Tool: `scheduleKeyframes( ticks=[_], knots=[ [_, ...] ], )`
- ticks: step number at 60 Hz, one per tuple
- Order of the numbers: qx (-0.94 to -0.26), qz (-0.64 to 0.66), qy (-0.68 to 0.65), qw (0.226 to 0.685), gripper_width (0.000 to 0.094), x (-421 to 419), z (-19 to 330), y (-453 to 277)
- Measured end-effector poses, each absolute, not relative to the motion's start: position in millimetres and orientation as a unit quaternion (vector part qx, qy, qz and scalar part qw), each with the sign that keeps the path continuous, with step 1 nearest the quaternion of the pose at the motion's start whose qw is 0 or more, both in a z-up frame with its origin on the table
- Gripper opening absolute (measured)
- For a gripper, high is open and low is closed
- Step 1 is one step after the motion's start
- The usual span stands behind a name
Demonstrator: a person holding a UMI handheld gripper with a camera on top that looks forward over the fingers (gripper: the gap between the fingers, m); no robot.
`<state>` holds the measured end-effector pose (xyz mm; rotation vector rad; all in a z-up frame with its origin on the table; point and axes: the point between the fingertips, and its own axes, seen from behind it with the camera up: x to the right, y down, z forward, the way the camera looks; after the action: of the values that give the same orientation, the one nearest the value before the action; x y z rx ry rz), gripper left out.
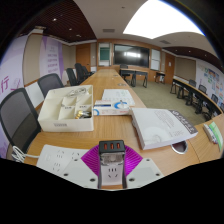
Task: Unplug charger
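Observation:
The charger (112, 160) is a small block with a black top bearing three orange ports and a pale front face with socket holes. It sits between my gripper's (112, 165) fingers at the near edge of a long wooden table (120, 125). The magenta pads (92, 158) touch it on both sides, so the gripper is shut on it. A white power strip (58, 156) seems to lie just left of the fingers, with a cable (18, 154) running off to the left. What the charger is plugged into is hidden below it.
An open white box (65, 107) of small items stands beyond the fingers to the left. Papers (115, 100) lie mid-table and a flat white box (160, 126) lies to the right. Black chairs (18, 115) line the table's left side. A dark screen (130, 55) hangs on the far wall.

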<state>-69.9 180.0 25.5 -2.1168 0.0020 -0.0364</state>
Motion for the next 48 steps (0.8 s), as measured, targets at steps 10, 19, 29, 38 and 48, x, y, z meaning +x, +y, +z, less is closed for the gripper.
scheduleKeyframes(
  ticks=[10,19,29,38,48],
  knots=[
    [-0.870,-0.014,0.005,0.493,0.0219,-69,29,181],
    [-0.872,0.001,0.010,0.489,0.0219,-69,32,179],
    [-0.773,-0.025,-0.017,0.634,0.0216,-69,194,205],
    [-0.743,-0.015,0.007,0.669,0.0216,-38,265,211],
    [-0.784,-0.055,0.008,0.619,0.0221,15,189,193]
  ],
)
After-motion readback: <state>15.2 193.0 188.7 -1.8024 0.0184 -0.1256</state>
